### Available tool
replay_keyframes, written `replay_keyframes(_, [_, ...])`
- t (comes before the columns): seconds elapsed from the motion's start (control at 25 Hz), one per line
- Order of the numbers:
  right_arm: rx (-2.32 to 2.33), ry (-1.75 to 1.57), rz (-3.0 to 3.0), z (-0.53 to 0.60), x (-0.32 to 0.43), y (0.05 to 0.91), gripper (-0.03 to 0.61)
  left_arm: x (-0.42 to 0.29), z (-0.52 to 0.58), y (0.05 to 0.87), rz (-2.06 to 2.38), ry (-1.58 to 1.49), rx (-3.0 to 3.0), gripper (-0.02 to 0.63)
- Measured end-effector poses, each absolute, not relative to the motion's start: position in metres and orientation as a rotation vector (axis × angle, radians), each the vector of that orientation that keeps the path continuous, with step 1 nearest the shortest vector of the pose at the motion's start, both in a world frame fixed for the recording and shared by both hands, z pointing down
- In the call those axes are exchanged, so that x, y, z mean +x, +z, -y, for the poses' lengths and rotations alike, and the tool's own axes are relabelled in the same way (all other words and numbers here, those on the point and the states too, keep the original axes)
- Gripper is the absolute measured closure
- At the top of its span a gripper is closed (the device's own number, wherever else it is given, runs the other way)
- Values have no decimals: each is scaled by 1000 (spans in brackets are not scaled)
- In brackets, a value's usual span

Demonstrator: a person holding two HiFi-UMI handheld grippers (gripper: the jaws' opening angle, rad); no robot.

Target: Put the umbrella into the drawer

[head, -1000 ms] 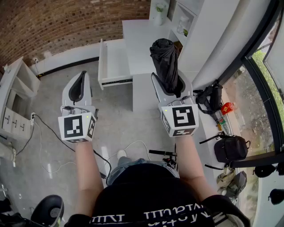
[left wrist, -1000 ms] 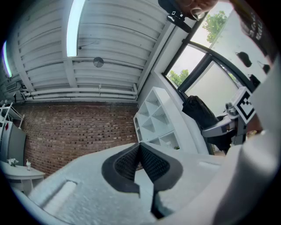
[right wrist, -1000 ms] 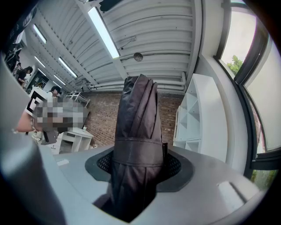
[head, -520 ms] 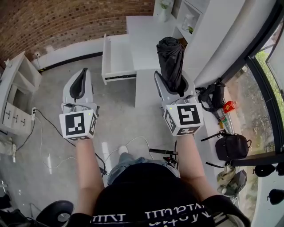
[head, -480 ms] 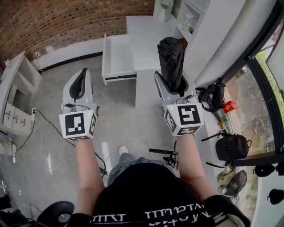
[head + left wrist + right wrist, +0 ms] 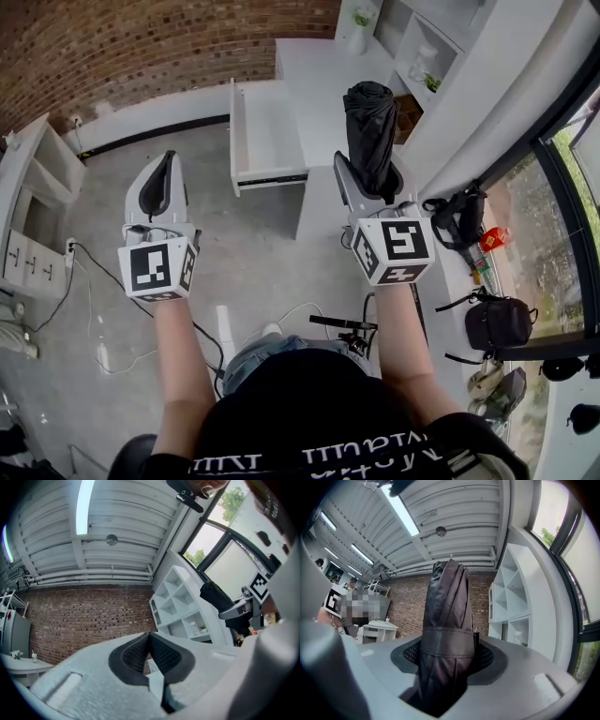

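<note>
My right gripper (image 6: 373,187) has its jaws clamped round the folded black umbrella (image 6: 371,122). The pulled-out white drawer (image 6: 267,131) lies just left of it. My left gripper (image 6: 157,187), jaws together, hangs over the floor (image 6: 234,253).

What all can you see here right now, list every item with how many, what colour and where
umbrella: one, black, folded, upright in the right gripper
drawer: one, white, pulled open from the desk
desk: one, white, ahead, against the wall
shelf unit: one, white, right of the desk
brick wall: one, red-brown, behind the desk
small cabinet: one, white, far left
bags: at least two, black, floor by the window at right
cables: several, black and white, floor
left gripper: one, grey, jaws together, empty
right gripper: one, grey, jaws closed on the umbrella
</note>
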State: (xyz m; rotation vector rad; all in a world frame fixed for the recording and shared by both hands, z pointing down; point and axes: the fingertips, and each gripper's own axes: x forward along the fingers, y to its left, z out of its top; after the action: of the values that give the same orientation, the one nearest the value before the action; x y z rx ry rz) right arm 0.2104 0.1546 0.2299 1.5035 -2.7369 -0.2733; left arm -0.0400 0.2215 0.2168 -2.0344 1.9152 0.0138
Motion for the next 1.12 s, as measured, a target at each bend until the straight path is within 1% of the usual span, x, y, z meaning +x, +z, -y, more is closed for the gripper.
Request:
replay_keyframes(0.24, [1559,-247,2717,-132,183,233,334,-72,-193,225,-1887,0,-2076,614])
replay_keyframes(0.64, [1561,-231,2693,-89,158,238,334,-108,-154,236,-1917,24,-2087,614])
replay_keyframes(0.88, [1519,-228,2727,-40,132,242,334,-129,-111,242,-1946,26,-2069,614])
replay_keyframes(1.12, [1506,-181,2745,34,103,253,333,-154,-39,251,-1960,6,-2074,614])
